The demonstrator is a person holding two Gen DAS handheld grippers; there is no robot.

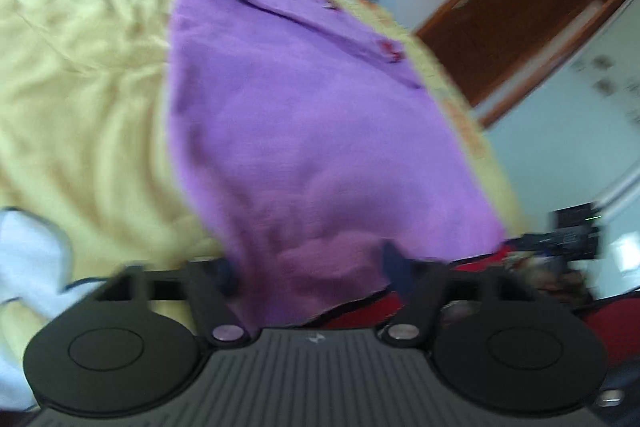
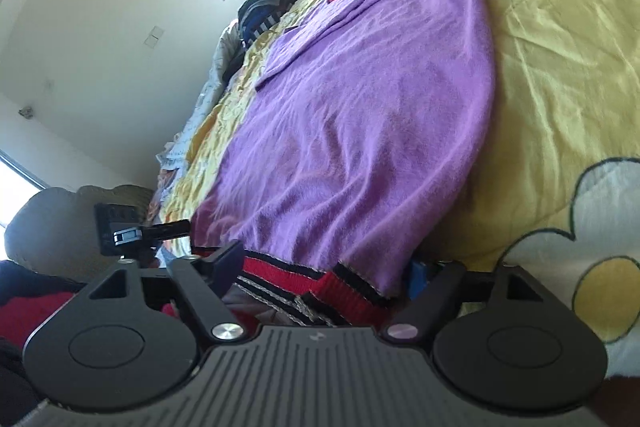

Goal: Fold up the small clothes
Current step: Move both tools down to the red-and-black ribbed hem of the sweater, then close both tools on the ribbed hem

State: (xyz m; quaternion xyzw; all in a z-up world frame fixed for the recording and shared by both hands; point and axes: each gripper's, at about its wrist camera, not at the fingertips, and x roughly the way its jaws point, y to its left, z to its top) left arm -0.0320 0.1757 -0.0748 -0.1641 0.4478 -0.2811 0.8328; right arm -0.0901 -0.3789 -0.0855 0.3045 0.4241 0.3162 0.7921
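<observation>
A purple knit sweater (image 1: 304, 115) with a red, black and white striped hem (image 2: 320, 287) lies spread on a yellow bedspread (image 1: 80, 87). In the left wrist view, my left gripper (image 1: 312, 267) has its fingers wide apart with the near corner of the sweater lying between them. In the right wrist view, the sweater (image 2: 360, 107) stretches away from my right gripper (image 2: 324, 267), whose fingers are also wide apart around the striped hem. The left wrist view is blurred. The other gripper's body (image 2: 120, 231) shows at the left.
The bedspread (image 2: 560, 67) has a white-and-yellow flower print at the right. A heap of dark clothes (image 2: 264, 7) lies at the far end of the bed. A brown wooden door (image 1: 520, 7) stands beyond the bed edge. A white cloth (image 1: 28, 255) lies at left.
</observation>
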